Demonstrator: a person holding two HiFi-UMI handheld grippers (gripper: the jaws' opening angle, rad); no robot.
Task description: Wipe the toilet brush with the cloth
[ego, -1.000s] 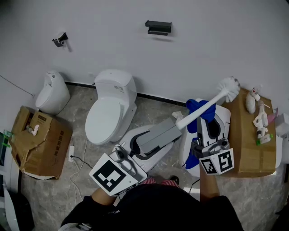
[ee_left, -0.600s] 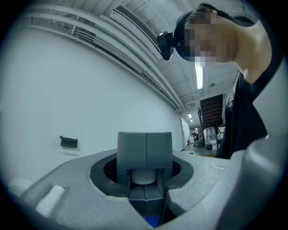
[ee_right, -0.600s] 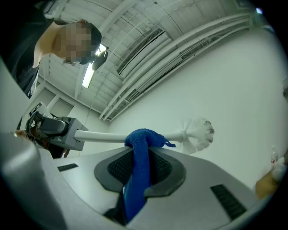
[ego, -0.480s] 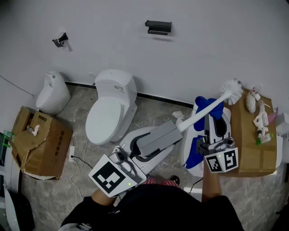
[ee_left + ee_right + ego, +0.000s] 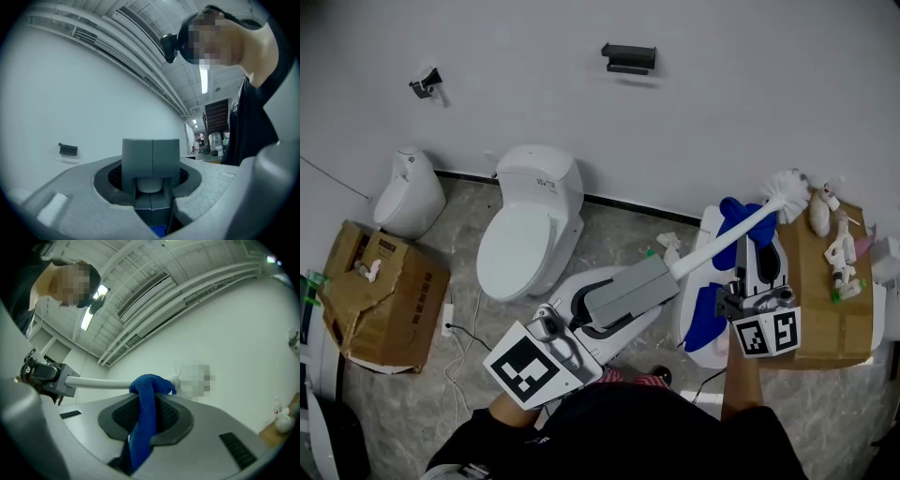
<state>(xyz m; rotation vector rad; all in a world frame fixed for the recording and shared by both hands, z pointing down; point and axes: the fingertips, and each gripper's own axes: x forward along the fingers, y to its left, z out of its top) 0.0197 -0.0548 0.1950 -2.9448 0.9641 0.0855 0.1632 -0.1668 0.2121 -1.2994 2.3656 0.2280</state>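
The toilet brush has a long white handle and a white bristle head, slanting up to the right in the head view. My left gripper is shut on the handle's lower end, whose white butt shows between the grey pads. A blue cloth is draped over the handle just below the head. My right gripper is shut on that cloth, which hangs down between its jaws. The brush head is a blurred patch in the right gripper view.
A white toilet with its lid down stands left of the grippers, and a small white urinal is further left. Cardboard boxes sit at the left and at the right, the right one with small items on top. A black holder hangs on the wall.
My right gripper has slid the blue cloth right and up along the handle, towards the brush head. The brush head has swung slightly right. The left gripper has stayed put.
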